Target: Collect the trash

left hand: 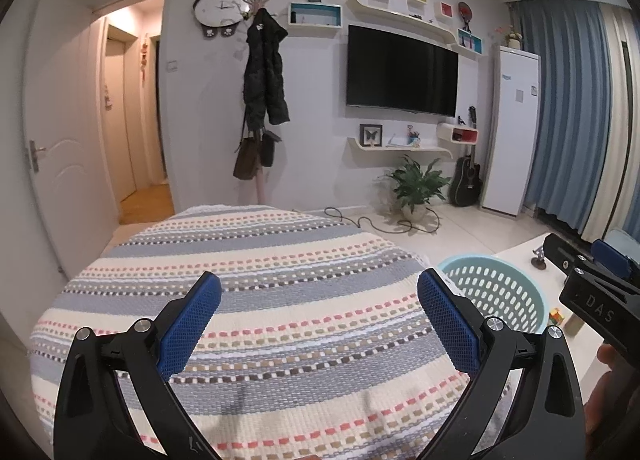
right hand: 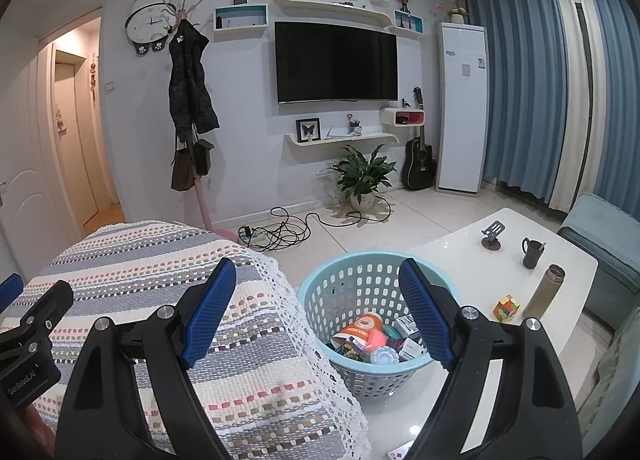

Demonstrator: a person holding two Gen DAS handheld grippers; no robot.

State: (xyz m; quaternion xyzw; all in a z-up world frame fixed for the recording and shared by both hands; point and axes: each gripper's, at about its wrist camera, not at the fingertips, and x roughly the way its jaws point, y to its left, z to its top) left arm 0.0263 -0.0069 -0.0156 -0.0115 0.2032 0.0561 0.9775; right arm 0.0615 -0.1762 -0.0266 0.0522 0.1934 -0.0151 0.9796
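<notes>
A light blue perforated basket (right hand: 316, 292) stands on the white table and holds trash: an orange-and-white package (right hand: 362, 330), small boxes and a round lid. It also shows in the left wrist view (left hand: 496, 288). My right gripper (right hand: 320, 320) is open and empty, hovering near the basket's front rim and the striped cloth. My left gripper (left hand: 320, 324) is open and empty above the striped woven cloth (left hand: 248, 300). The right gripper's body shows at the right edge of the left wrist view (left hand: 592, 292).
On the white table (right hand: 460, 260) stand a black mug (right hand: 531, 253), a brown flask (right hand: 544, 292), a colourful cube (right hand: 506, 307) and a small phone stand (right hand: 493, 236). Cables (right hand: 288, 232) and a potted plant (right hand: 362, 176) are on the floor. A teal sofa (right hand: 604, 236) is at right.
</notes>
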